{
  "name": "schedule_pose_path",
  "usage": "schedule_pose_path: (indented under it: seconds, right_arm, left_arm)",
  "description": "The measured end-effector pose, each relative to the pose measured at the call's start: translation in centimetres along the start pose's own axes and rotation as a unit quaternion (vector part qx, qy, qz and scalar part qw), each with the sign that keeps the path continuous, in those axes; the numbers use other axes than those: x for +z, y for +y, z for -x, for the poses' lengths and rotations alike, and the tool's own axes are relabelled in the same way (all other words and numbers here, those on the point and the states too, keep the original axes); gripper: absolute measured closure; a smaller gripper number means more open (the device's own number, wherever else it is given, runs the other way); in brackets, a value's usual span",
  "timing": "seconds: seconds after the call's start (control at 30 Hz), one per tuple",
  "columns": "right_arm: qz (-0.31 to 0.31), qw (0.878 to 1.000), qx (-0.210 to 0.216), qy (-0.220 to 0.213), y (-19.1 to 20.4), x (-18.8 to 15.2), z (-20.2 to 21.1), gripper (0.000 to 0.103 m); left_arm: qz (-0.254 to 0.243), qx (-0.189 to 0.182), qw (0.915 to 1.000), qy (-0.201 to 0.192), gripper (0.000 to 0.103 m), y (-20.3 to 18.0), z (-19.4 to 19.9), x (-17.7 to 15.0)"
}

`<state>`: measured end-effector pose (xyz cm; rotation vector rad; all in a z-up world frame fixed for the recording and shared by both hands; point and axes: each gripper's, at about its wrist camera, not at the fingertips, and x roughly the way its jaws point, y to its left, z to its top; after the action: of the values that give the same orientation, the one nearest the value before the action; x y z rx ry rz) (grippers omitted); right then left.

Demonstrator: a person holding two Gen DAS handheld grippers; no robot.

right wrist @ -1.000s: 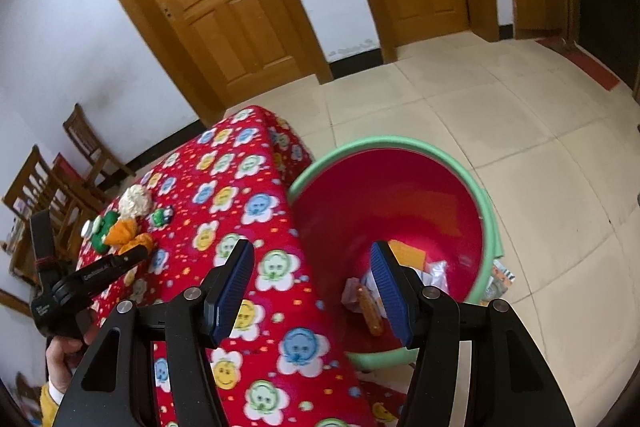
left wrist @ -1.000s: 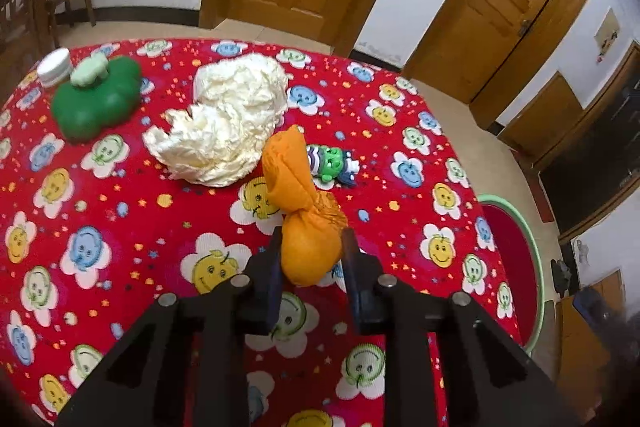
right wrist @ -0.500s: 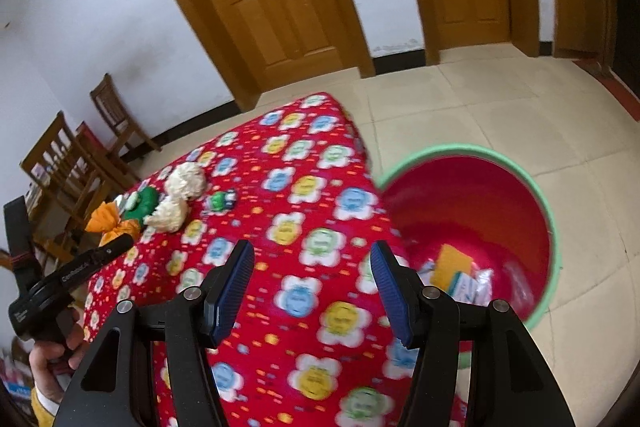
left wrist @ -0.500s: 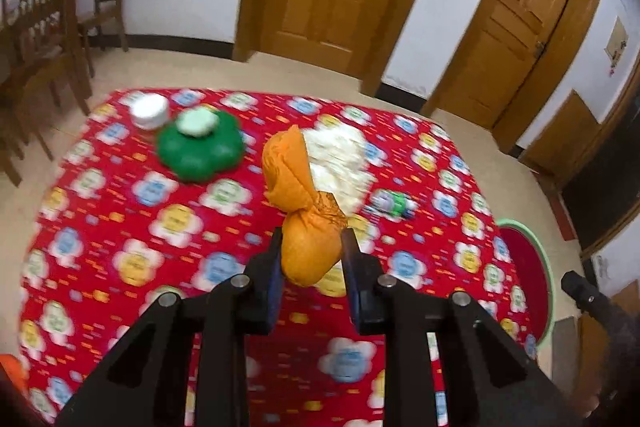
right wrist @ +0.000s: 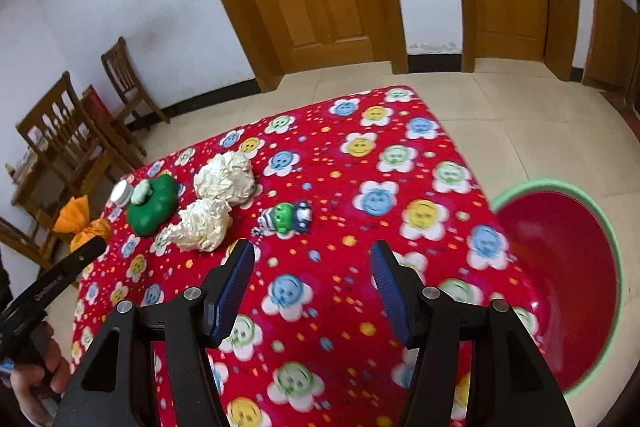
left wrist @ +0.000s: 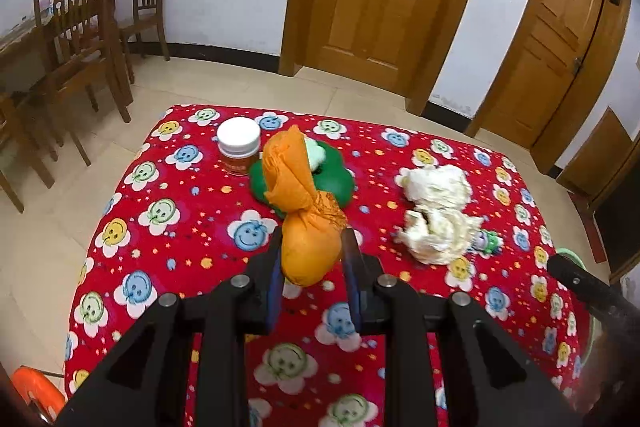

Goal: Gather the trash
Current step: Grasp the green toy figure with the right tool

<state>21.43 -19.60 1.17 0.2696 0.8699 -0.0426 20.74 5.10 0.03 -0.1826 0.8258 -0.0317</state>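
Left gripper (left wrist: 312, 259) clamped on an orange knotted bag (left wrist: 308, 223), both pads pressing the bag's round lower part, twisted top sticking up past the fingertips. Bag is lifted off the table, held above the red smiley-flower tablecloth (left wrist: 168, 227). In the right wrist view the same bag (right wrist: 82, 221) hangs at the table's left edge, with the person's hand (right wrist: 34, 383) on the left gripper's handle.

Right gripper (right wrist: 312, 267) jaws stand wide apart, nothing between the blue pads, hovering over the tablecloth (right wrist: 400, 163).

Landmark: green flower-shaped toy (right wrist: 154, 205) on the cloth.
- White-lidded jar (right wrist: 122, 191) just beside the toy, on its left; in the left wrist view the jar (left wrist: 238, 146) sits left of the toy (left wrist: 340, 183), which is partly hidden behind the bag.
- Pale small piece (right wrist: 142, 191) on top of the toy.
- Larger crumpled paper ball (right wrist: 224, 178) right of the toy, a bit further back.
- Smaller crumpled paper wad (right wrist: 200, 225) just right of the toy, nearer the camera, close to the big ball.
- Small green-and-white striped figure toy (right wrist: 286, 218) further right of the toy, past the paper wads.
- Red bin with green rim (right wrist: 560, 267) well right of the toy, on the floor beside the table's right edge; contents blurred.

Wooden chairs (right wrist: 60, 143) stand behind the toy, off the table, by the wall.
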Motion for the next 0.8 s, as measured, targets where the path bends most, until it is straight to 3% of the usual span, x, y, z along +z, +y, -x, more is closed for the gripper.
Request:
schedule_pose_path:
  seconds: [0.33,0.63,0.7,0.8]
  right_arm:
    - [0.035,0.999,-0.025,0.031,2.9,0.4,-6.6,0.041]
    - [0.056,0.997,-0.044,0.02,4.0,0.7,-9.5,0.042]
    - [0.058,0.997,-0.049,0.014,4.2,0.6,-9.6,0.052]
    - [0.059,0.997,-0.052,0.01,4.1,0.5,-9.4,0.052]
  left_arm:
    - [0.001,-0.017,0.9998,-0.003,0.077,0.7,-1.9,-0.7]
    - [0.001,-0.035,0.9994,-0.003,0.077,0.9,-2.0,-0.9]
    - [0.0,-0.036,0.9993,-0.002,0.077,0.8,-2.0,-1.0]
    - [0.0,-0.036,0.9994,0.0,0.077,0.8,-2.0,-1.0]
